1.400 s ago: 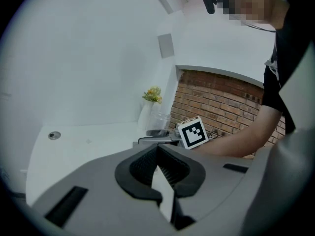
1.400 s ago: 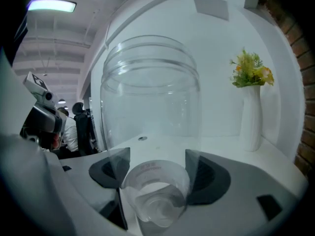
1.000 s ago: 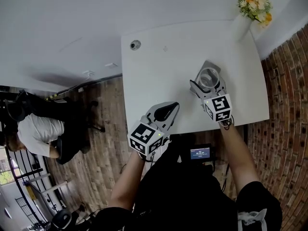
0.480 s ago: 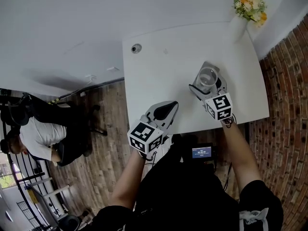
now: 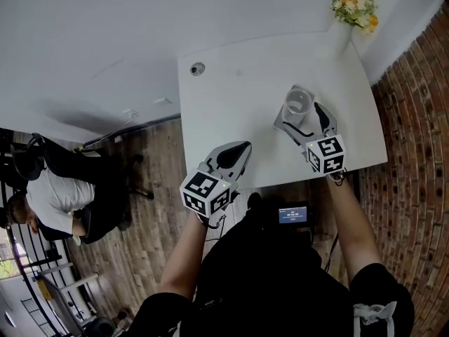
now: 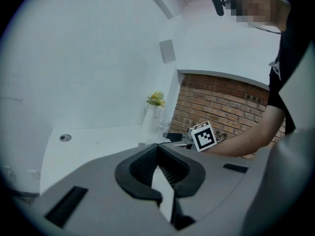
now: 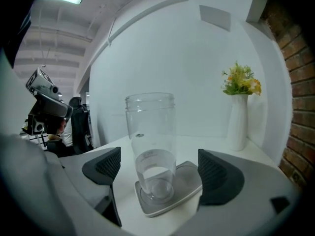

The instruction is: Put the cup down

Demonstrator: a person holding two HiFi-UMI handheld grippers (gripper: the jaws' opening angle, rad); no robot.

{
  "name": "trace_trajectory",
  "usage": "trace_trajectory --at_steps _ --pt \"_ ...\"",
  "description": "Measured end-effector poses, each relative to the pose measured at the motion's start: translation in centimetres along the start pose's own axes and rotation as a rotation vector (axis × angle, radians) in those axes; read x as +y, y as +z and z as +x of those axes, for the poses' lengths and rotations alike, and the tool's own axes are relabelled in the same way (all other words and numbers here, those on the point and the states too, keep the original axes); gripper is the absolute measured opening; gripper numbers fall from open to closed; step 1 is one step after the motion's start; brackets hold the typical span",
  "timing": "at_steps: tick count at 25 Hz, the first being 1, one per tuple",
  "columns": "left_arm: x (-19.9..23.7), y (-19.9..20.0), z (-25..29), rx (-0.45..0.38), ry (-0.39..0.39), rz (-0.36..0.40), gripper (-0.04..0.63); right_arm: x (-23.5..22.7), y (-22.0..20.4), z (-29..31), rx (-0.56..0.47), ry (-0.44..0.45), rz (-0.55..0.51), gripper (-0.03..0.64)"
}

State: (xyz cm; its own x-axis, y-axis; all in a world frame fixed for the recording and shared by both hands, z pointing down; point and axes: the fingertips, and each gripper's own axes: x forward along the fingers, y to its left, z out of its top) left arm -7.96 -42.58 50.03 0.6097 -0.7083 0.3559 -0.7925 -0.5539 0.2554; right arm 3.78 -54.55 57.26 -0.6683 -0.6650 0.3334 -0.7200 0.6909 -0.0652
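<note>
The cup (image 7: 150,127), clear and upright, stands on the grey coaster (image 7: 189,181), its base inside the coaster's rim. My right gripper (image 7: 158,170) is at the near side of the coaster. Its jaws have just been opening and now stand wide, one of the pads (image 7: 103,165) on each side of the coaster. The cup is between them with a gap to either pad, so I grip nothing. The coaster lies on the white table (image 5: 224,118). Beyond the coaster, by the far right corner, stands a white vase (image 7: 237,122) of yellow flowers. A round grommet (image 5: 198,68) sits in the tabletop far to the left of the coaster. My left gripper (image 6: 158,149) hovers at the table's near edge, left of the coaster and well apart from it, its jaws together with nothing between them. A brick wall (image 5: 414,153) runs to the right of the coaster, and a seated person (image 5: 56,195) is far off to its left.
</note>
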Motion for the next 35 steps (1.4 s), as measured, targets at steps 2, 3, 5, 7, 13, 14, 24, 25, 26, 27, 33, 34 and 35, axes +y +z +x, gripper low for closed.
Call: trace_trajectory --at_steps 2,3,5,7,13,14,24,25,26,27,33,34,35 --pt "0.0 0.0 -0.5 -0.005 0.001 0.001 0.008 0.1 0.1 -1.0 0.001 -0.015 0.021 0.48" --pt "0.0 0.1 -0.7 -0.008 -0.001 0.002 0.008 0.1 0.2 -1.5 0.0 -0.024 0.033 0.48" --pt "0.0 0.1 -0.9 -0.013 -0.007 0.003 0.008 0.3 0.3 -2.7 -0.002 -0.043 0.053 0.48" --pt "0.0 0.1 -1.0 -0.017 -0.014 0.007 0.008 0.7 0.4 -3.9 0.003 -0.058 0.061 0.48" --pt "-0.9 0.2 -0.7 -0.025 -0.049 0.023 0.008 3.0 0.5 -7.3 0.027 -0.03 0.118 0.479" --pt "-1.1 0.2 -0.6 -0.027 -0.056 0.025 0.008 3.4 0.6 -7.9 0.031 -0.02 0.134 0.479" --pt "-2.9 0.4 0.8 -0.039 -0.114 0.041 0.008 5.8 1.9 -13.1 -0.024 0.081 0.333 0.33" --pt "-3.0 0.4 0.9 -0.042 -0.117 0.04 0.008 5.9 2.1 -13.4 -0.033 0.085 0.339 0.307" --pt "-3.1 0.5 0.9 -0.044 -0.119 0.04 0.008 6.0 2.3 -13.7 -0.039 0.088 0.338 0.28" --pt "-3.2 0.6 1.0 -0.046 -0.121 0.04 0.008 6.2 2.5 -13.9 -0.043 0.091 0.331 0.256" --pt "-3.5 1.0 1.1 -0.055 -0.132 0.046 0.008 7.2 3.5 -13.9 -0.065 0.121 0.297 0.134" --pt "-3.6 1.1 1.1 -0.056 -0.133 0.047 0.008 7.2 3.6 -13.9 -0.065 0.12 0.297 0.121" --pt "-3.6 1.1 1.1 -0.057 -0.134 0.047 0.008 7.2 3.6 -13.8 -0.063 0.116 0.299 0.112"
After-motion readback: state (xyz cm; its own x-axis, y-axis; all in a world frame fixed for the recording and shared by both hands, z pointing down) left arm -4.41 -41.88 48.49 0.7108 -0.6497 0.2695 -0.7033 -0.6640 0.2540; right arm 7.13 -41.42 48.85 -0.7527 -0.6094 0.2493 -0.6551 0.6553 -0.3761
